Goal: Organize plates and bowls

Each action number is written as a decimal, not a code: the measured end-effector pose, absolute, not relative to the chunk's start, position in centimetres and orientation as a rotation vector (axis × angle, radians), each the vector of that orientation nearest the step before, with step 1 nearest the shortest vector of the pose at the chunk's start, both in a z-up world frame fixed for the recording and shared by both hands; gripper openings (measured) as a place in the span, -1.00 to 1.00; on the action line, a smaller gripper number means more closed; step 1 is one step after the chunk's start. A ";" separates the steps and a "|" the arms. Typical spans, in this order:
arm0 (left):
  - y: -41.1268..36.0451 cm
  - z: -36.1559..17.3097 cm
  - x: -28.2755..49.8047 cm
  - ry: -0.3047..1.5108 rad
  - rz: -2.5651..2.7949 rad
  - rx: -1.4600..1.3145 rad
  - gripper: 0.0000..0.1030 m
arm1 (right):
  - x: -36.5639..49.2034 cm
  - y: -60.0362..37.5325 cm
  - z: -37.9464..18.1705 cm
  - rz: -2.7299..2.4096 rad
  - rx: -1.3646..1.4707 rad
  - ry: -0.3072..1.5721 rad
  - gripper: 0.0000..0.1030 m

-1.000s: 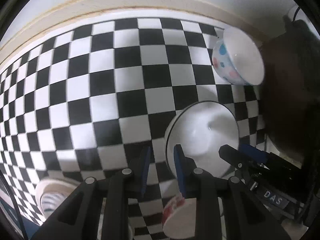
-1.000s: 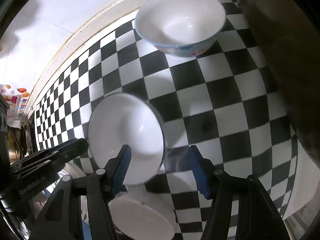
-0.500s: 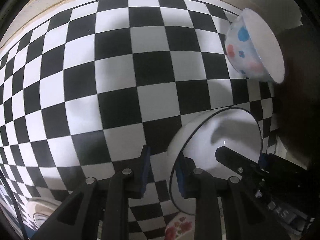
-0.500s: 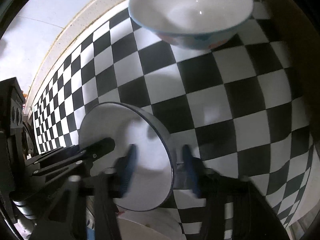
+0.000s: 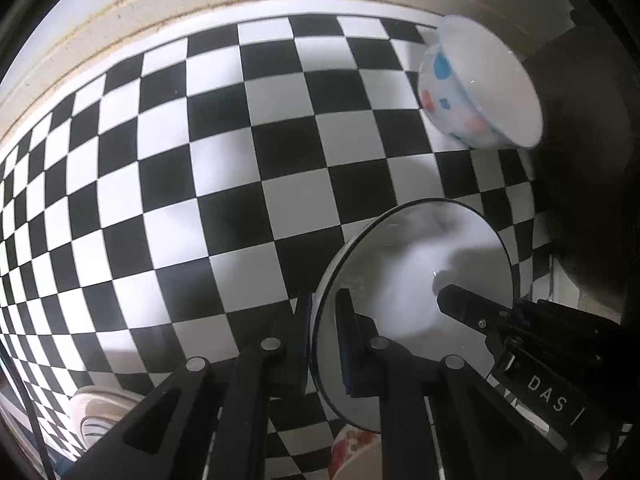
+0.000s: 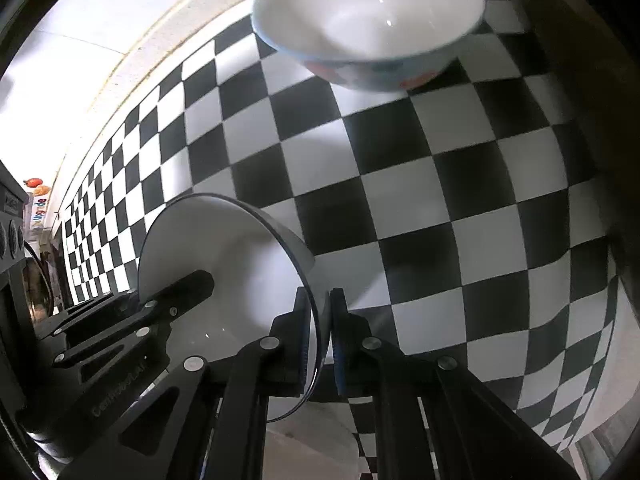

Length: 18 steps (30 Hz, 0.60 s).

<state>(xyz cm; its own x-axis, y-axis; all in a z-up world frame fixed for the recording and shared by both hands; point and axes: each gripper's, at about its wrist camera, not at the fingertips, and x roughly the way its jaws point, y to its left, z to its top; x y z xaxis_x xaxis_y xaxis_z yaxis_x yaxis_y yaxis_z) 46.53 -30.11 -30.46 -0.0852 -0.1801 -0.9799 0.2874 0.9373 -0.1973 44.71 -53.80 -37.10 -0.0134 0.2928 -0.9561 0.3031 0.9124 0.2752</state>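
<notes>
On the checkered tablecloth (image 5: 240, 184), going from left to right, a striped dish (image 5: 100, 412) is sitting at the lower left edge of the left wrist view; next to it the left gripper (image 5: 324, 344) is pinching the near rim of a white bowl with a dark edge (image 5: 420, 280), its jaws having just been closing onto that rim, one pad outside the wall and one inside; the right gripper (image 6: 320, 344) is clamping the opposite rim of the same bowl, its jaws likewise having just been closing, with the thin edge standing between the pads; a red-flowered dish (image 5: 356, 452) is peeking out below the bowl; further right and back, a spotted bowl (image 5: 472, 84) is resting alone near the table's far edge. Both grips are sitting on a thin, glazed lip, so the bowl is likely to slip or swing if the two hands are lifting unevenly or pulling apart; it may then knock the flowered dish beneath it.
</notes>
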 end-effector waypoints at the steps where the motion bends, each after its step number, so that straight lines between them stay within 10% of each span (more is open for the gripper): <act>1: -30.3 -30.1 46.2 1.601 -0.388 0.088 -0.81 | 44.7 -53.8 -36.8 -0.004 0.472 1.601 -0.78; 18: -28.8 -22.3 42.1 1.492 -0.429 0.100 -0.81 | 40.4 -52.4 -27.4 0.063 0.450 1.493 -0.78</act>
